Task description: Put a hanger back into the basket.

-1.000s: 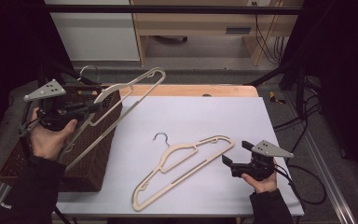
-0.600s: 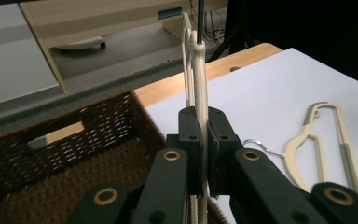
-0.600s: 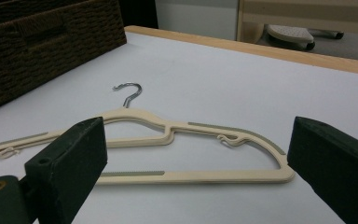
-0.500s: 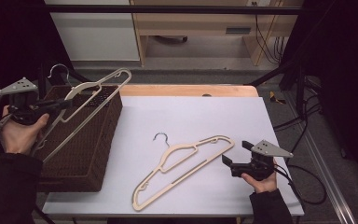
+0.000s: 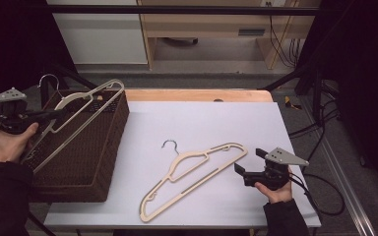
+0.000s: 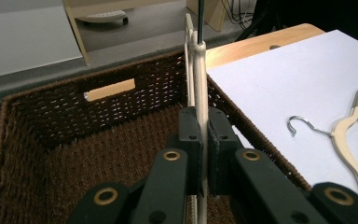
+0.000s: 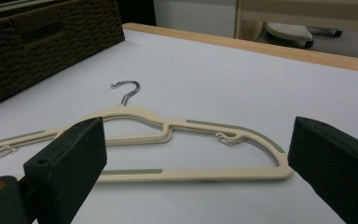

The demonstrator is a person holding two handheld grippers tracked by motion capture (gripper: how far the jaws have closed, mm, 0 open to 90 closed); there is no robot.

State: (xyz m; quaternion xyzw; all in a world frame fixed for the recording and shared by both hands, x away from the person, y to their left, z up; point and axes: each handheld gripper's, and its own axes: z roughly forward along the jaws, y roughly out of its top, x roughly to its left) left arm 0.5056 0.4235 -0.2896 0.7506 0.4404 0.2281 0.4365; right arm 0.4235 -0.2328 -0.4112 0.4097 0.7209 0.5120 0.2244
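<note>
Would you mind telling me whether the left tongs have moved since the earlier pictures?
Yes: the left tongs, gripping a beige plastic hanger, moved leftward and lower over the brown wicker basket.

- The white table top (image 5: 216,128) is evenly lit from above; its surroundings fall into near-black.
- Shadows stay soft and faint, without glare.
- All views look slightly soft; the near jaws blur.

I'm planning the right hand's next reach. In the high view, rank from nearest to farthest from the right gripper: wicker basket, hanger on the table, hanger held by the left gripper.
From the right gripper:
1. Hanger on the table, just left of it.
2. Wicker basket, at the table's left edge.
3. Held hanger, over the basket's far-left part.
</note>
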